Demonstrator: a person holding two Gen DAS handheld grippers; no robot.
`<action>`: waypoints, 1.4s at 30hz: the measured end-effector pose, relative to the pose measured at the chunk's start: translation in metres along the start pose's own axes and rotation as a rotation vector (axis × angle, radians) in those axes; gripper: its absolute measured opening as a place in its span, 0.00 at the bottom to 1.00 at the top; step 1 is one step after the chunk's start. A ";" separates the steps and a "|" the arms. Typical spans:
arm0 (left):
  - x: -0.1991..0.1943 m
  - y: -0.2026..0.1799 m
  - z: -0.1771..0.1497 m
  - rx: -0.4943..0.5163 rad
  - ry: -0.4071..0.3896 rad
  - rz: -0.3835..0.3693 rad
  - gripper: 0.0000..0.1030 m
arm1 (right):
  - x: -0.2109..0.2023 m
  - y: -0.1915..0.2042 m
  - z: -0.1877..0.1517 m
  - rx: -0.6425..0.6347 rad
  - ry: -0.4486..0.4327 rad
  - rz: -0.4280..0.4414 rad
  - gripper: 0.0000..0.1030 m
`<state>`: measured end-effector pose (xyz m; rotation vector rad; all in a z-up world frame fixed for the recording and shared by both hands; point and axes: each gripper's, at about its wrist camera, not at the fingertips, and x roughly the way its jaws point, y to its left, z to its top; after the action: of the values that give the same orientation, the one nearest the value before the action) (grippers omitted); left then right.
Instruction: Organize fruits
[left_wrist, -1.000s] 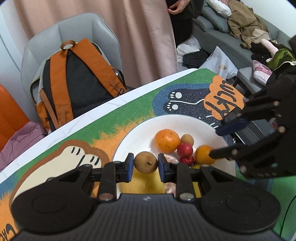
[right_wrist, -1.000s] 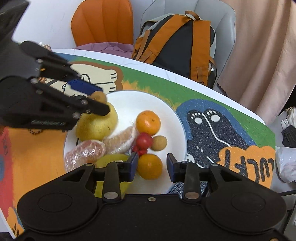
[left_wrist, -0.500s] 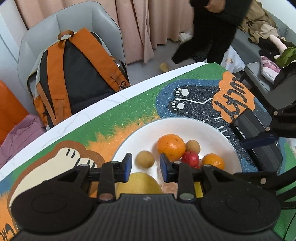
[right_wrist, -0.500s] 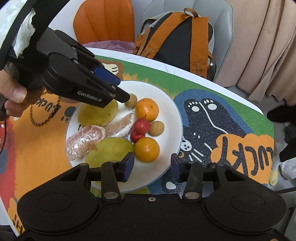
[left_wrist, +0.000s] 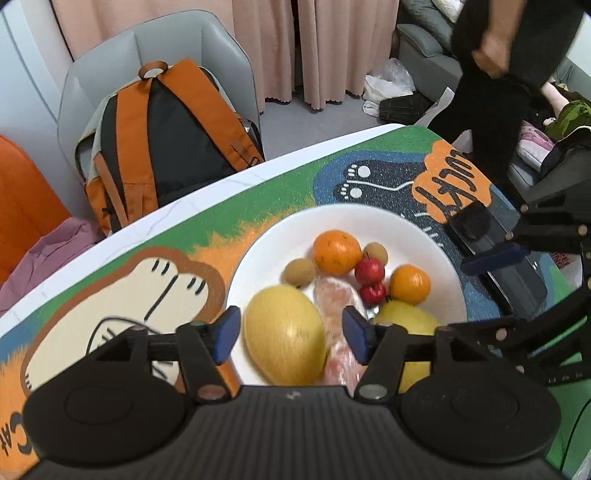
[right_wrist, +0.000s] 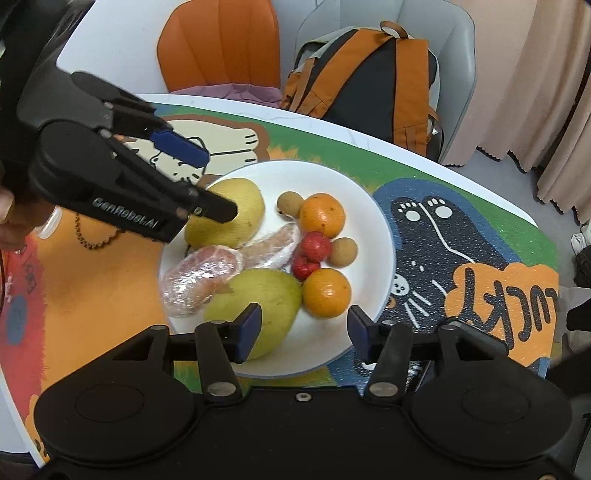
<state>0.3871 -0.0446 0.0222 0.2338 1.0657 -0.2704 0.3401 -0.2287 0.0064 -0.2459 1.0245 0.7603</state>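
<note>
Both grippers hang over a white plate of fruit on a cartoon-print table mat. Right gripper: jaws apart at a middling width, just been opening, nothing between the pads; it hangs over the plate's near rim. Left gripper: jaws also apart, just been opening, nothing gripped; in its own view the pads frame a yellow mango lying below them, no contact visible. In the right wrist view the left gripper comes in from the left, one finger tip over that same yellow mango.

Near side of the plate in the right wrist view: a greenish mango, with a wrapped pomelo segment just left of it and an orange just right. Centre: a second wrapped segment, then two small red fruits touching each other, and a small brown round fruit at their right. Far side: a second orange and another small brown fruit beside it.

Past the table: an orange-and-black backpack on a grey chair, an orange chair to its left, pink curtains far right. In the left wrist view, a person in dark clothes stands beyond the table.
</note>
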 end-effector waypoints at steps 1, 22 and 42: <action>-0.003 0.001 -0.004 -0.005 -0.003 0.000 0.64 | -0.002 0.002 -0.001 -0.002 -0.003 -0.004 0.57; -0.071 -0.001 -0.087 -0.140 -0.144 -0.010 0.81 | -0.047 0.039 -0.035 0.059 -0.119 -0.040 0.93; -0.127 -0.023 -0.177 -0.207 -0.311 0.035 0.86 | -0.080 0.098 -0.095 0.101 -0.254 -0.106 1.00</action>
<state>0.1755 0.0031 0.0507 0.0220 0.7733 -0.1562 0.1865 -0.2436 0.0399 -0.1121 0.8002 0.6236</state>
